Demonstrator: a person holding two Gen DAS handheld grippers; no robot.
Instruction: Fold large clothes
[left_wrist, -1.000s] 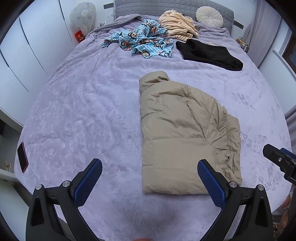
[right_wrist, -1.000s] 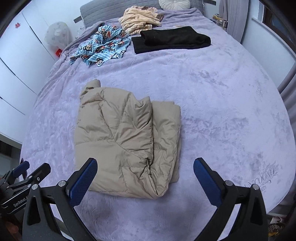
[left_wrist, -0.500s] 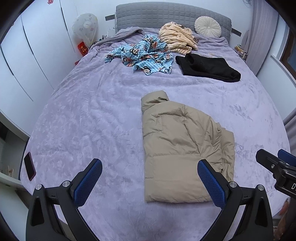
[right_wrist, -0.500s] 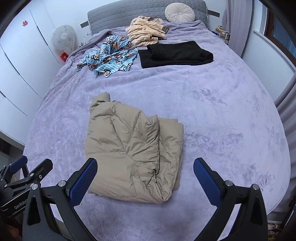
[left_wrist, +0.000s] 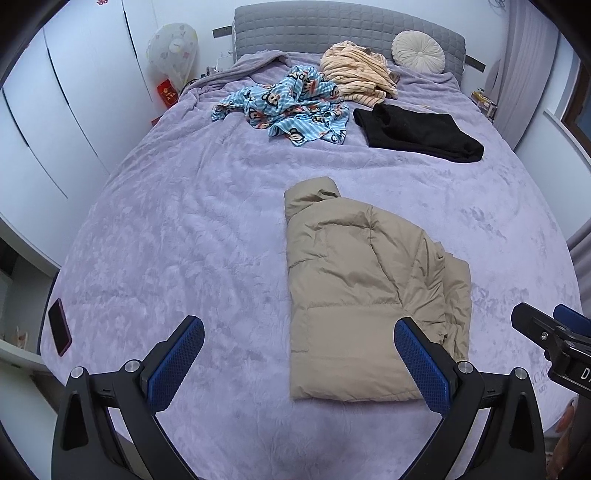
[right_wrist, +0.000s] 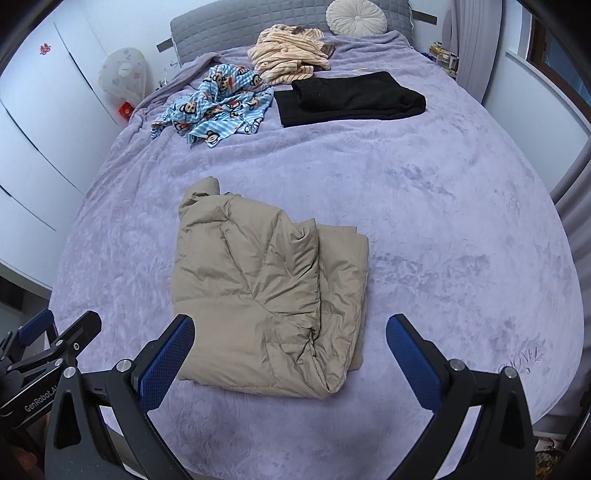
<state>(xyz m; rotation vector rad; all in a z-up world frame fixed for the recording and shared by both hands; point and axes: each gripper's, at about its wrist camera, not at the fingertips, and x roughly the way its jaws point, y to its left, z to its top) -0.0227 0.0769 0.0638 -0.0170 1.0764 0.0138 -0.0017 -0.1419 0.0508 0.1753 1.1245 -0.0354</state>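
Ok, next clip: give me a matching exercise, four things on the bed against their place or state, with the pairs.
Things:
1. Jacket
2. Phone
3. Black garment
4. Monkey-print cloth

Place or state:
A. Crumpled, near the headboard
B. Folded, far right part of the bed
C. Folded, mid-bed, just ahead of both tools
D. At the bed's left edge

Pairs: 1-C, 2-D, 3-B, 4-A
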